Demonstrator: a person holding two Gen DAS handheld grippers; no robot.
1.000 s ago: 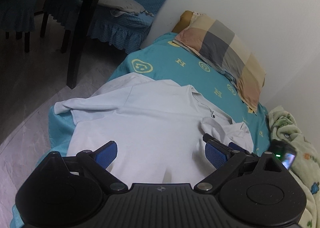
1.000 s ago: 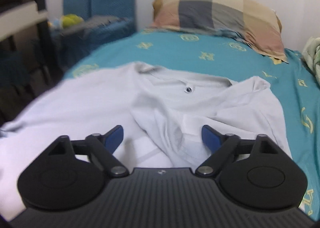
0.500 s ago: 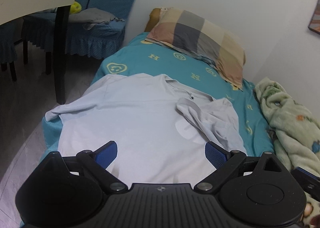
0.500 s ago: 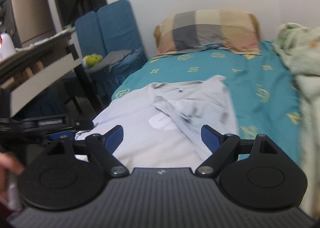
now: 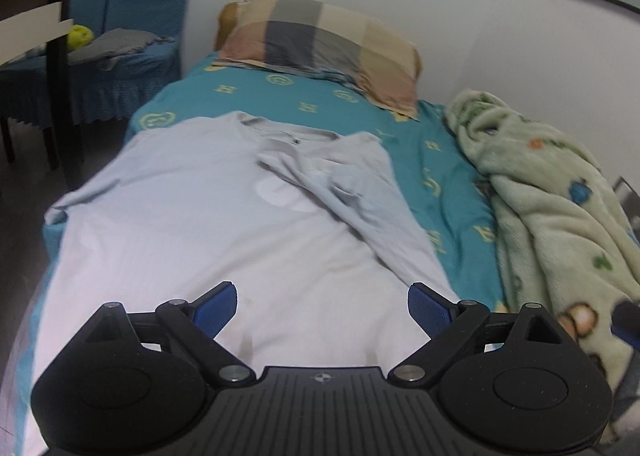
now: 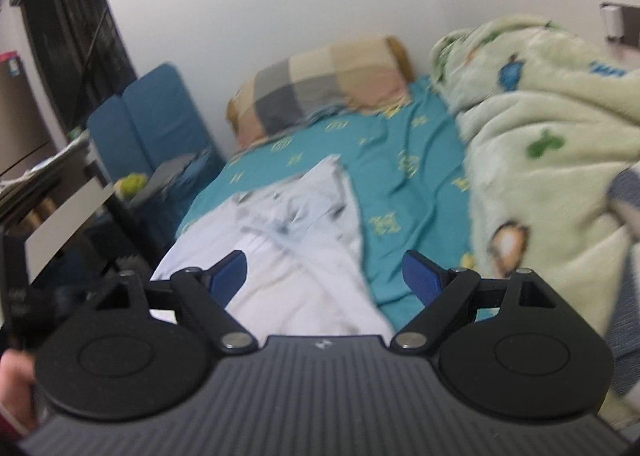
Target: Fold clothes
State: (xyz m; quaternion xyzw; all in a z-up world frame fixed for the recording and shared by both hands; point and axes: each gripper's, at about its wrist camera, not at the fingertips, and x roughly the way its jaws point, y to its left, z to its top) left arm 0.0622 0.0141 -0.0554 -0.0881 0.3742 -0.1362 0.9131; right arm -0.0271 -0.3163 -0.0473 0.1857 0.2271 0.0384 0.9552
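Observation:
A white polo shirt lies flat on the teal bed sheet, collar toward the pillow. Its right sleeve is folded in over the chest. My left gripper is open and empty, above the shirt's hem. The shirt also shows in the right wrist view, blurred. My right gripper is open and empty, over the shirt's right edge near the bed's foot.
A plaid pillow lies at the head of the bed by the wall. A green fleece blanket is bunched along the right side. A blue-covered chair and a dark table leg stand on the left.
Both grippers have pulled back toward the foot of the bed and away from the shirt. The right gripper has swung right toward the blanket. The folded sleeve stays on the chest.

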